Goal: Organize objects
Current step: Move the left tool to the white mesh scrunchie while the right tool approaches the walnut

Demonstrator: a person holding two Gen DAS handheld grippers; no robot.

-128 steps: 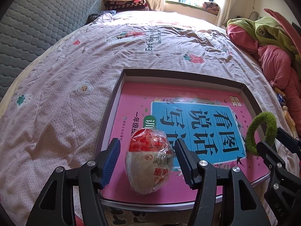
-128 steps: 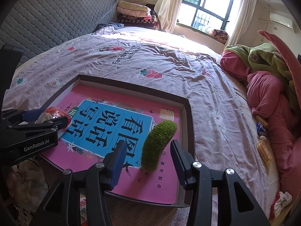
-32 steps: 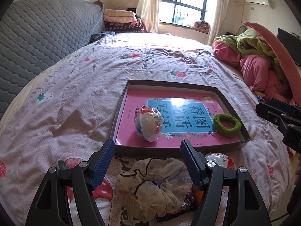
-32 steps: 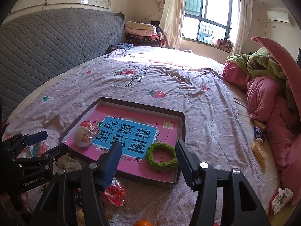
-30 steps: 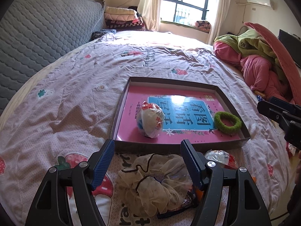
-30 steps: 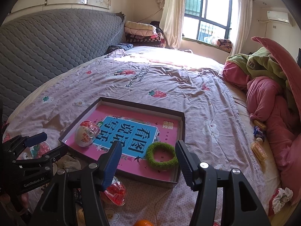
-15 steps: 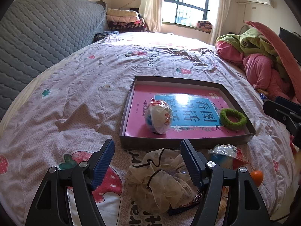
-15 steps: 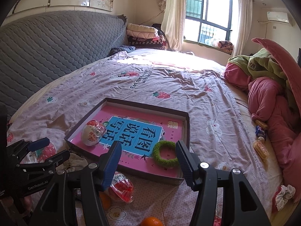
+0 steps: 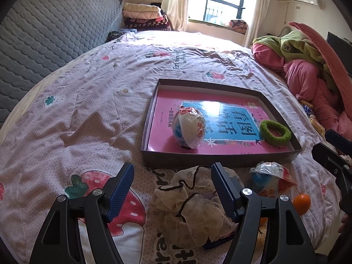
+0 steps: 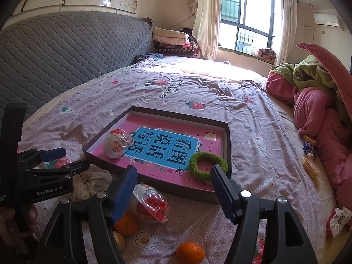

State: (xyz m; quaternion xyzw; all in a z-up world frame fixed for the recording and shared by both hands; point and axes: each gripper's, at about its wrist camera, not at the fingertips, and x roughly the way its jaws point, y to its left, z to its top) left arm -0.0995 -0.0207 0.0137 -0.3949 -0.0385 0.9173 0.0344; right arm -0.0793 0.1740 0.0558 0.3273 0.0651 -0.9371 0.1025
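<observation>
Bed (image 10: 242,114) carries shallow box (image 10: 226,147), now holding wrapped egg toy (image 10: 117,143) and green hair ring (image 10: 208,164), both dropped since earlier. Both tools have pulled back to the loose pile. Left tool (image 9: 171,189) wide open, empty, over mesh bag (image 9: 193,204). Right tool (image 10: 173,189) jaws just widened, empty, near red snack packet (image 10: 151,204) and oranges (image 10: 190,253), likely next.
</observation>
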